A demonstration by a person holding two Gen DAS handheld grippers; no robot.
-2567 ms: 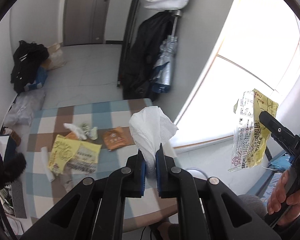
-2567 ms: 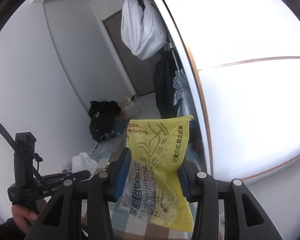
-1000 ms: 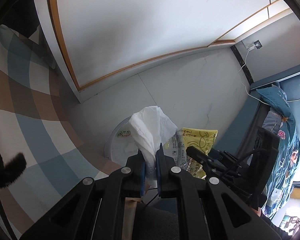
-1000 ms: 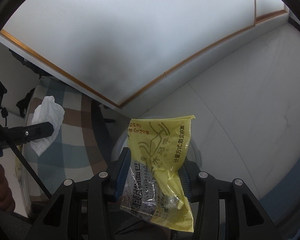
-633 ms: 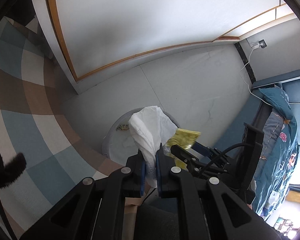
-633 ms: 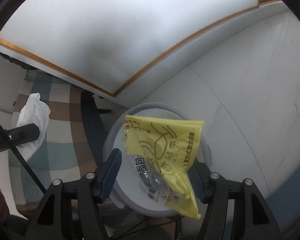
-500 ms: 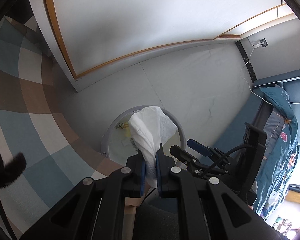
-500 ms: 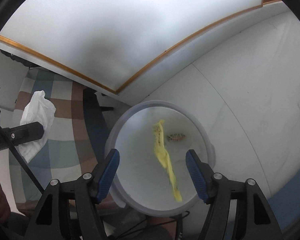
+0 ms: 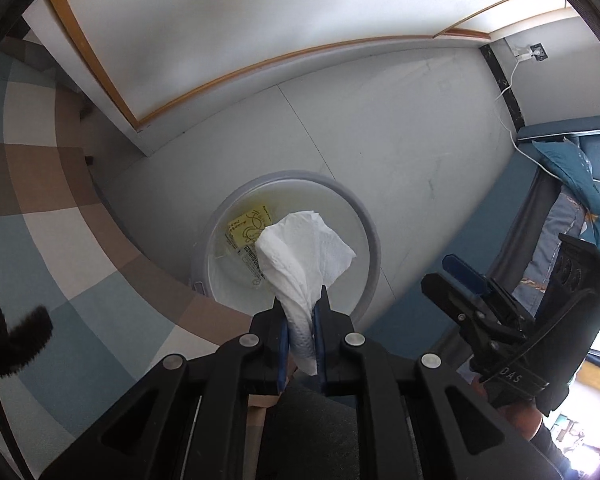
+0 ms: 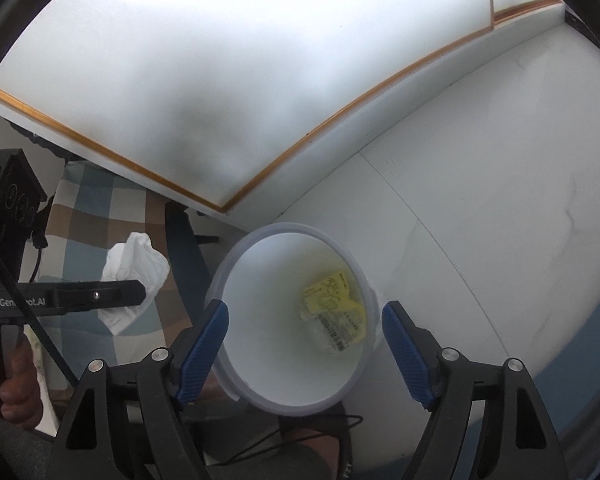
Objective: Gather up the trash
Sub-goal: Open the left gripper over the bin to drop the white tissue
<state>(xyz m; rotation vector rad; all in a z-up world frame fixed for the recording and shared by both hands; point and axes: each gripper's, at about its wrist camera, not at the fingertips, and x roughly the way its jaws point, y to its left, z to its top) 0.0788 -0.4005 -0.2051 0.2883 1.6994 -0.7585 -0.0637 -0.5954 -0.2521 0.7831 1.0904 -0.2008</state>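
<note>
Now, left claw (image 9: 300, 312) clamped on tissue (image 9: 306, 256) above bin (image 10: 236, 276), right claw (image 10: 304, 336) apart, yellow wrapper (image 10: 336, 308) inside, prob. checkered tablecloth (image 9: 40, 208) beside.

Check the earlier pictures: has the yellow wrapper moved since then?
Yes. The yellow wrapper left the open right gripper and now lies down inside the bin.

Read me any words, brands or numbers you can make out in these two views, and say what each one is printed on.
"DAS": white letters on the black body of the right gripper, the rest hidden.
"Gen...ot.AI": white letters on the black arm of the left gripper, middle crossed by a cable.
Yellow printed wrapper inside the round white trash bin: print and barcode too small to read.
</note>
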